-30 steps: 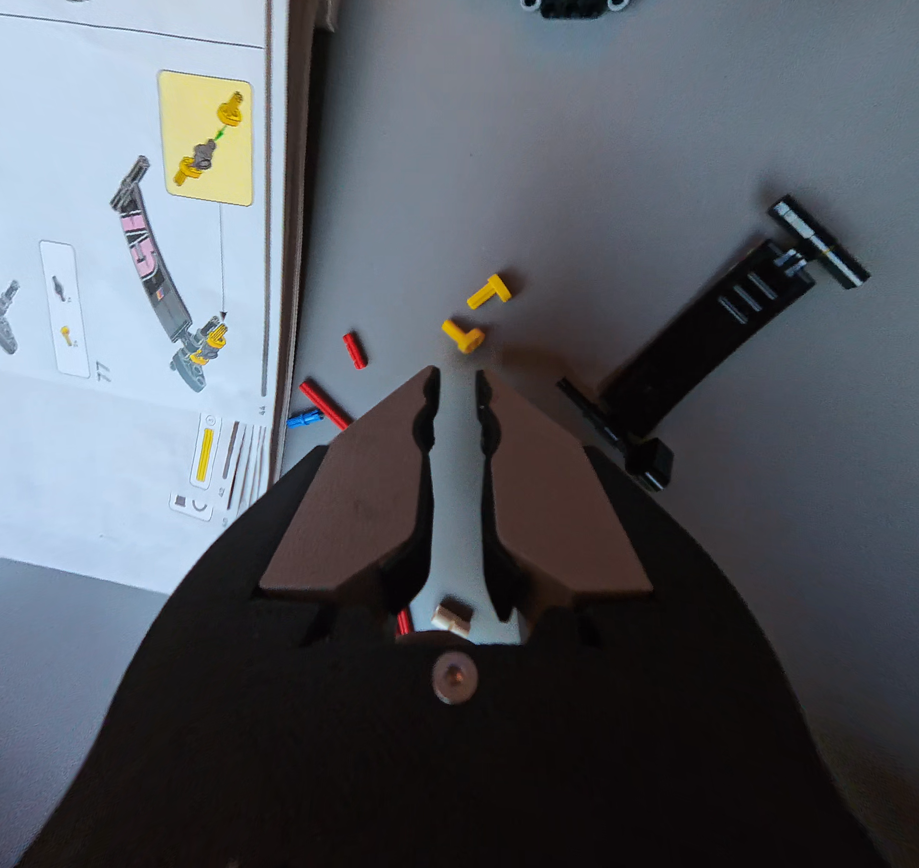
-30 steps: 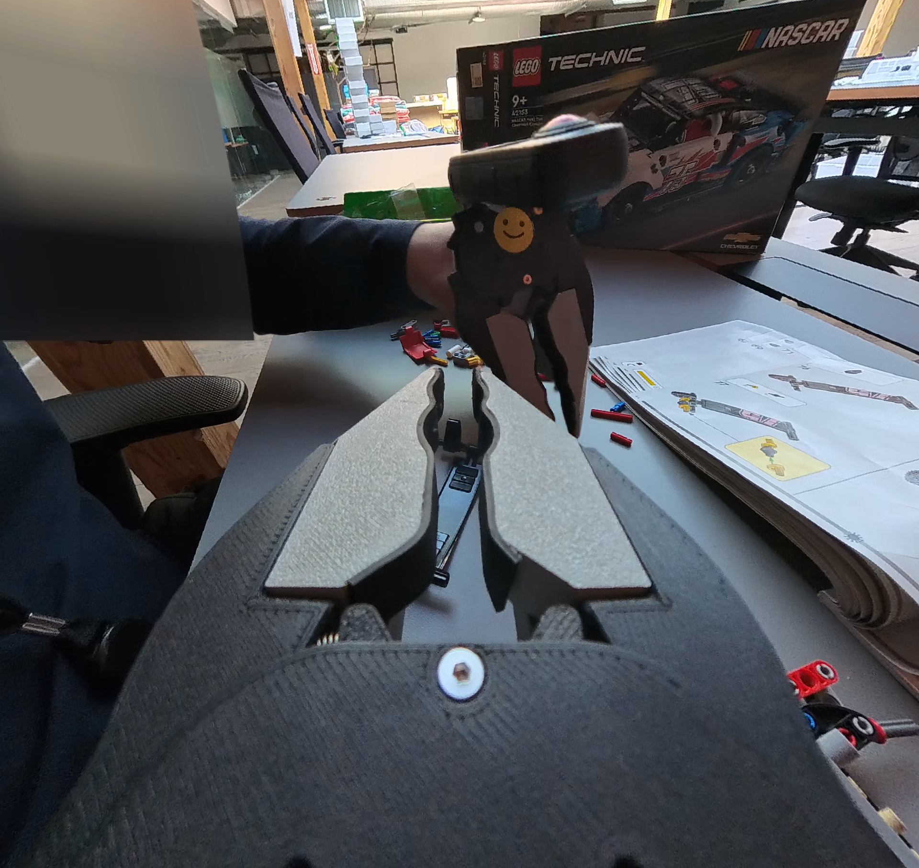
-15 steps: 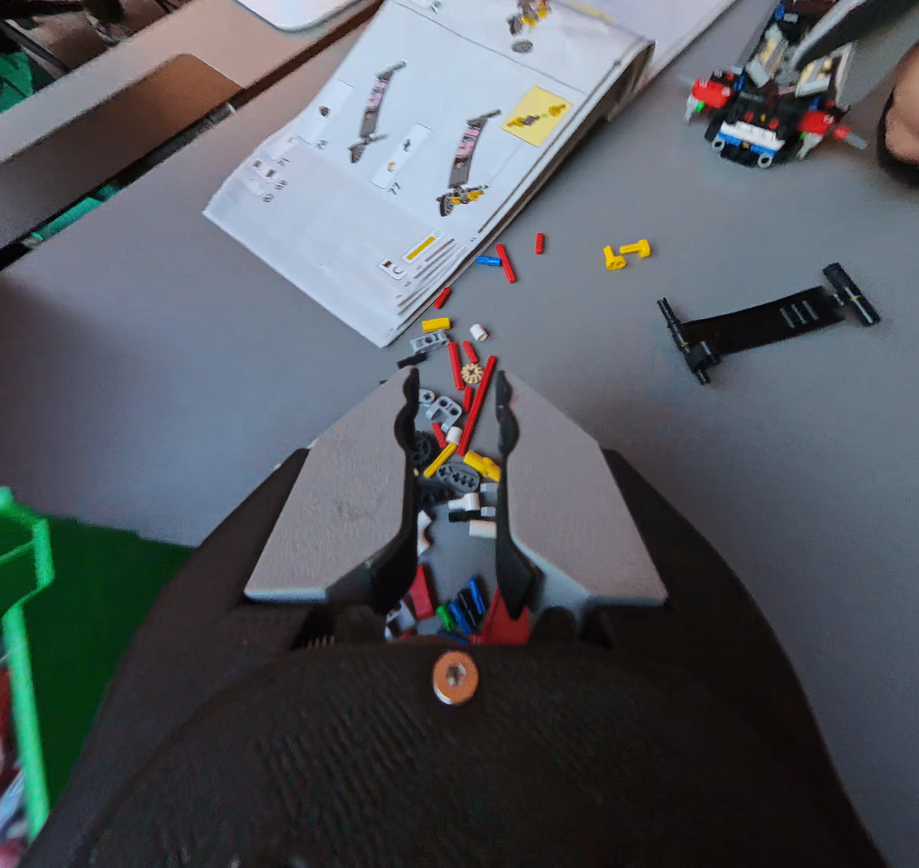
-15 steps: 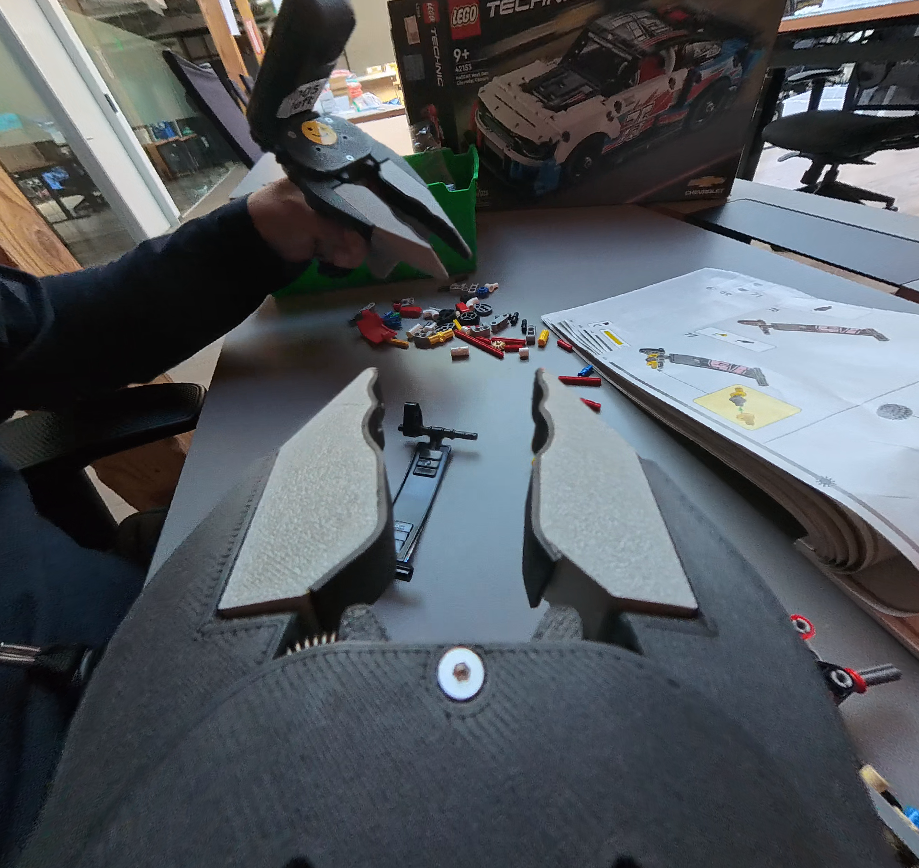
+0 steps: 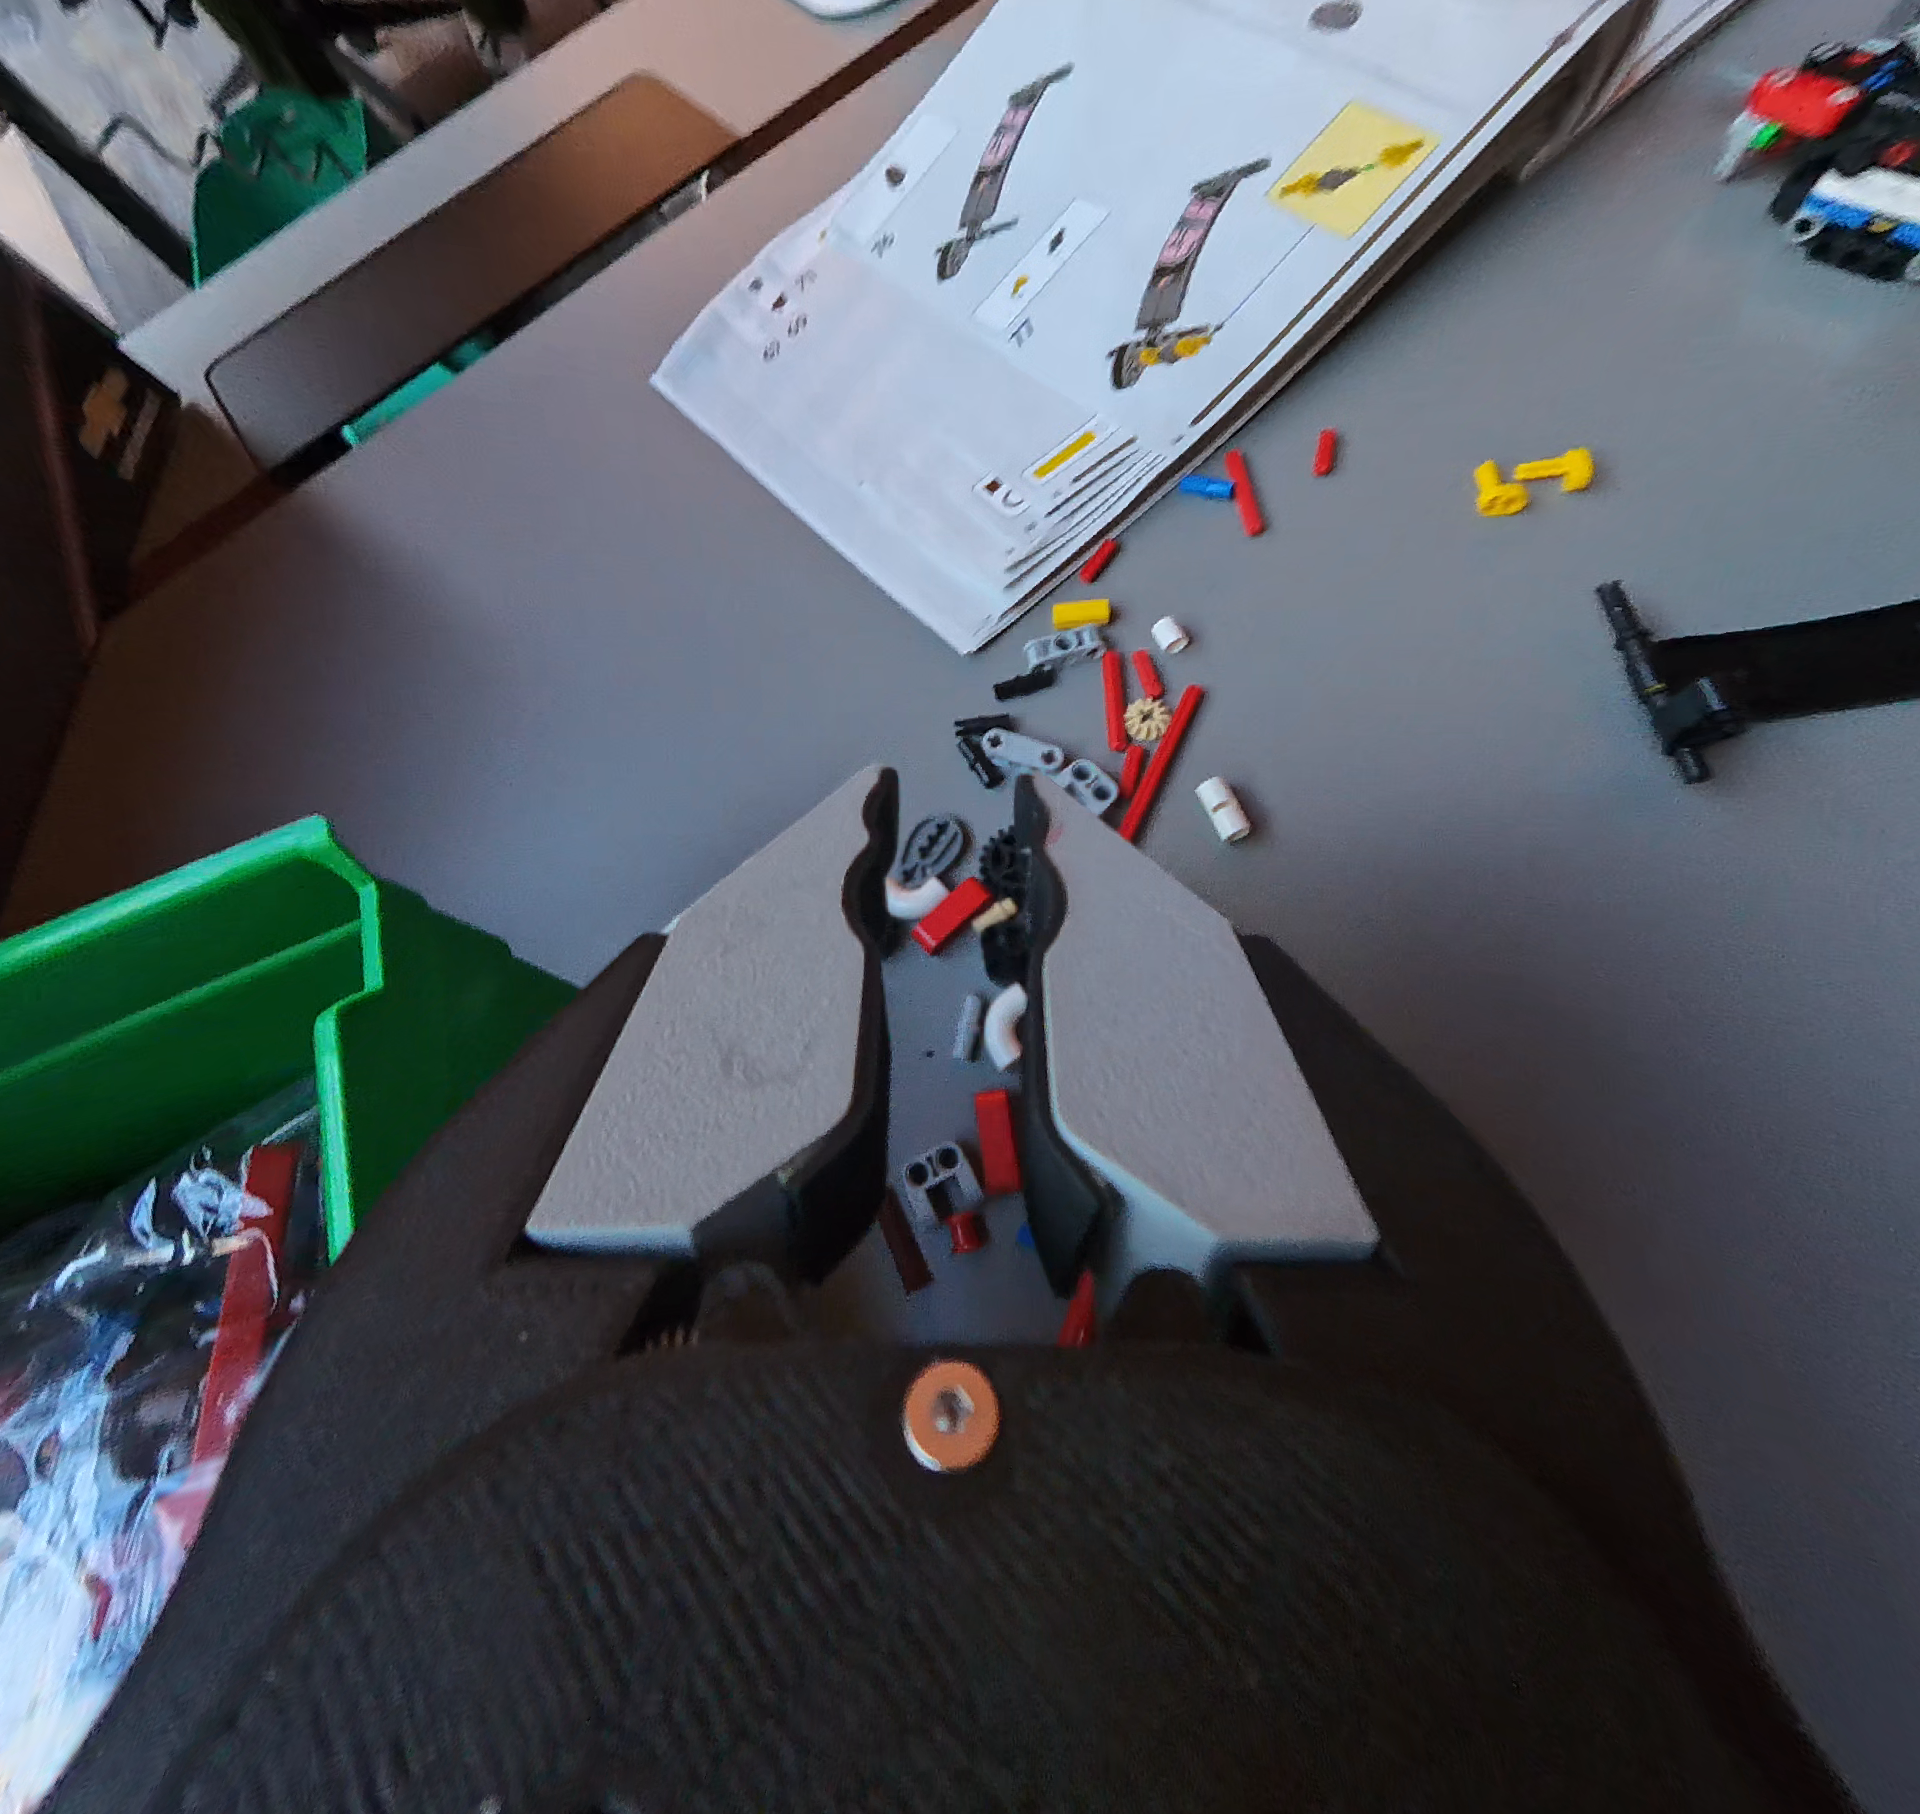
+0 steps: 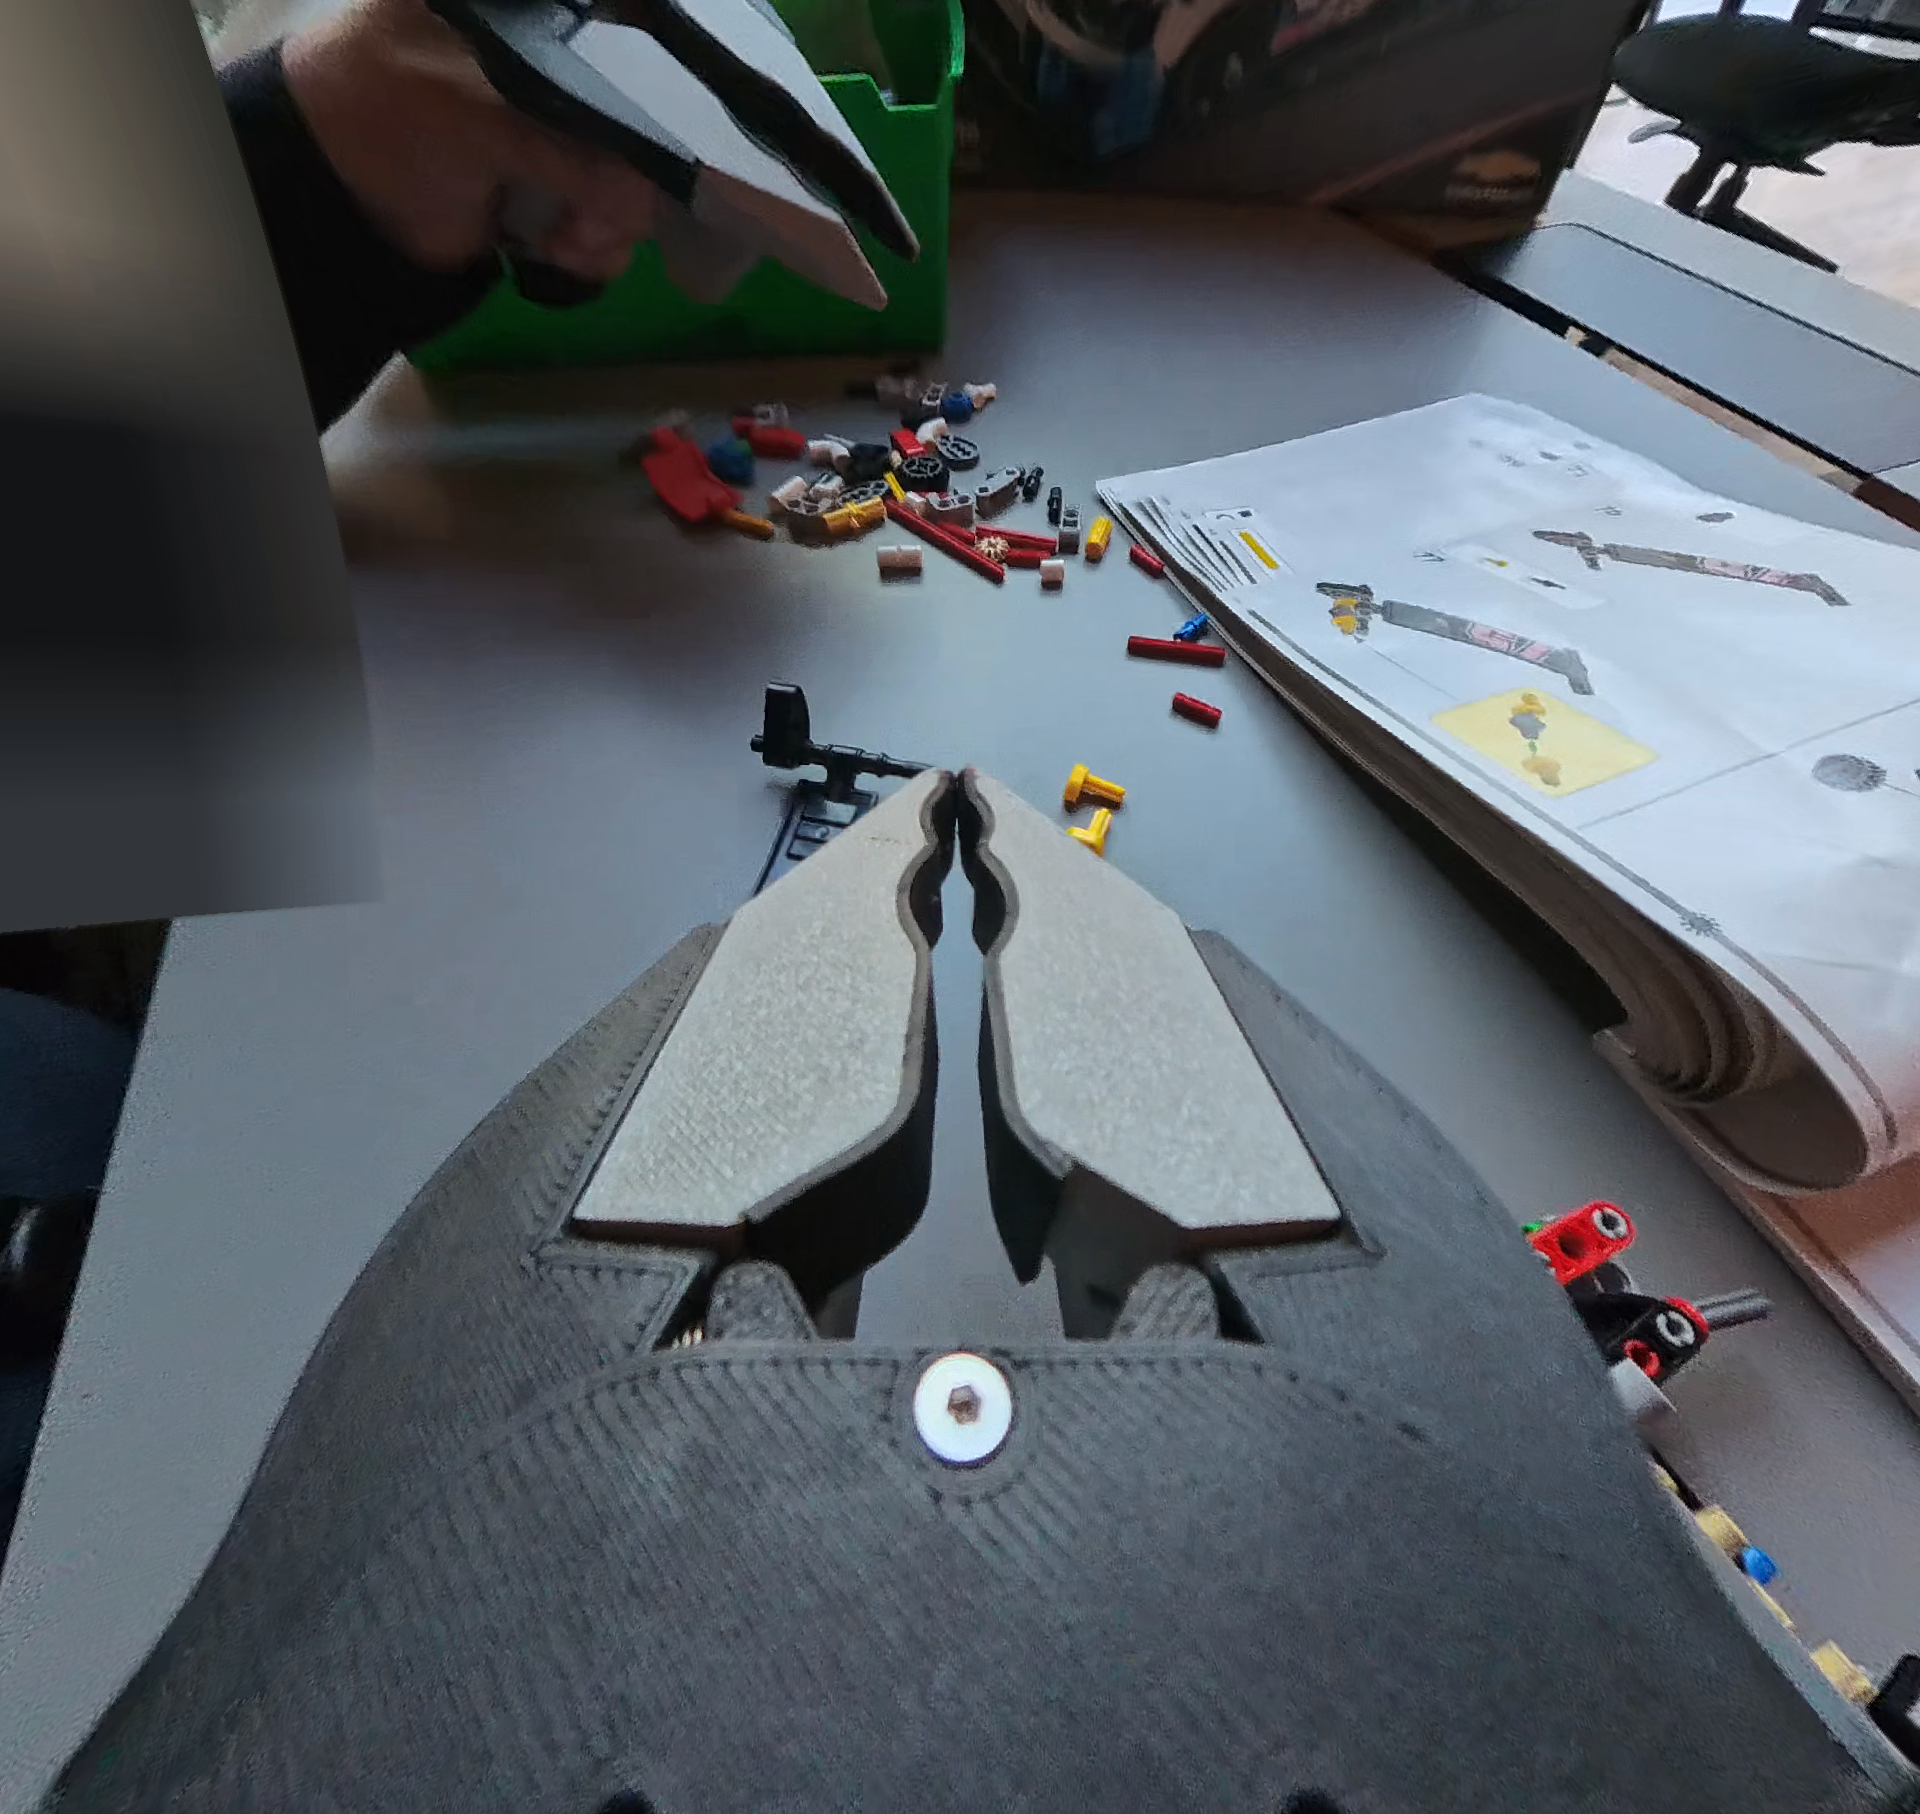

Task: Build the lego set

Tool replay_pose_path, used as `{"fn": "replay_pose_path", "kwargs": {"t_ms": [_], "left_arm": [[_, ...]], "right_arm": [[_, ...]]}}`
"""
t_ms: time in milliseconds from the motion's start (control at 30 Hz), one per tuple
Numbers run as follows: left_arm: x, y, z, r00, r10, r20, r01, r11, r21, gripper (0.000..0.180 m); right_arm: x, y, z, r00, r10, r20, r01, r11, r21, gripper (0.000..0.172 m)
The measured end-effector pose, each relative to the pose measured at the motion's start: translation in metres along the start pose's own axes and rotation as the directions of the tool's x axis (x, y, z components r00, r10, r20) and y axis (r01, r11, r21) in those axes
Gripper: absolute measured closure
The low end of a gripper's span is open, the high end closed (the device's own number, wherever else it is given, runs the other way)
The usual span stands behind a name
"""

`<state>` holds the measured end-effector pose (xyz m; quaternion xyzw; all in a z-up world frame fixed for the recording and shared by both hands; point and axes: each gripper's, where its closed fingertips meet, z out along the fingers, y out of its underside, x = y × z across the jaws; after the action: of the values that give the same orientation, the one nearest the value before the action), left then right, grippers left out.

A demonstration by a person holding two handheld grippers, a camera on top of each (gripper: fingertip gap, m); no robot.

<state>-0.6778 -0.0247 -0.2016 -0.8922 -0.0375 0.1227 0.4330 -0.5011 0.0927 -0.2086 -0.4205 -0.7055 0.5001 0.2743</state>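
1. The left claw [image 5: 951,808] is hovering above a scatter of small building pieces [image 5: 1091,725] on the grey table [image 5: 520,621]. Its fingers are standing a little apart with nothing pinched between them; the pieces seen through the gap are lying on the table below.
2. The right claw [image 6: 958,785] is pressed together at the tips, with nothing visible between them. It is sitting over a long black part [image 6: 810,777] whose far end is showing just left of the tips; whether it is touching that part cannot be told.
3. Two yellow pegs [image 6: 1091,808] are lying just right of the right claw, with red pins [image 6: 1174,650] farther off near the open instruction booklet [image 6: 1558,673].
4. A green bin [image 5: 187,985] is standing at the left claw's left, beside the pile, and a half-built model [image 5: 1849,175] is sitting at the far right.
5. Risks, as a judgement: the pieces are crowding each other, so a narrow claw coming down could be catching two at once or flicking neighbours across the table.
6. The round pins and pegs look likely to roll, and could be slipping under the booklet's pages.
7. The left view is blurred, which is making precise placement harder to judge.
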Motion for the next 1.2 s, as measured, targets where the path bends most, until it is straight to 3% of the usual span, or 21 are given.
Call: {"fn": "replay_pose_path", "kwargs": {"t_ms": [33,133,200,1200], "left_arm": [[-0.001,0.002,0.001,1.000,-0.006,0.007,0.007,1.000,-0.012,0.159],[-0.001,0.002,-0.001,1.000,-0.028,0.004,0.028,1.000,-0.014,0.158],[-0.001,0.002,-0.002,0.999,-0.042,0.000,0.042,0.999,-0.022,0.157],[0.001,0.002,-0.001,1.000,-0.006,0.007,0.007,0.997,-0.083,0.157]], "right_arm": [[0.000,0.001,0.001,1.000,-0.007,-0.003,0.007,1.000,-0.007,0.171],[0.005,0.010,0.006,0.999,0.024,-0.026,-0.026,0.997,-0.067,0.143],[0.007,0.018,0.008,0.998,0.049,-0.032,-0.053,0.993,-0.109,0.137],[-0.006,0.004,0.002,1.000,0.000,0.008,0.001,0.999,-0.041,0.170]]}}
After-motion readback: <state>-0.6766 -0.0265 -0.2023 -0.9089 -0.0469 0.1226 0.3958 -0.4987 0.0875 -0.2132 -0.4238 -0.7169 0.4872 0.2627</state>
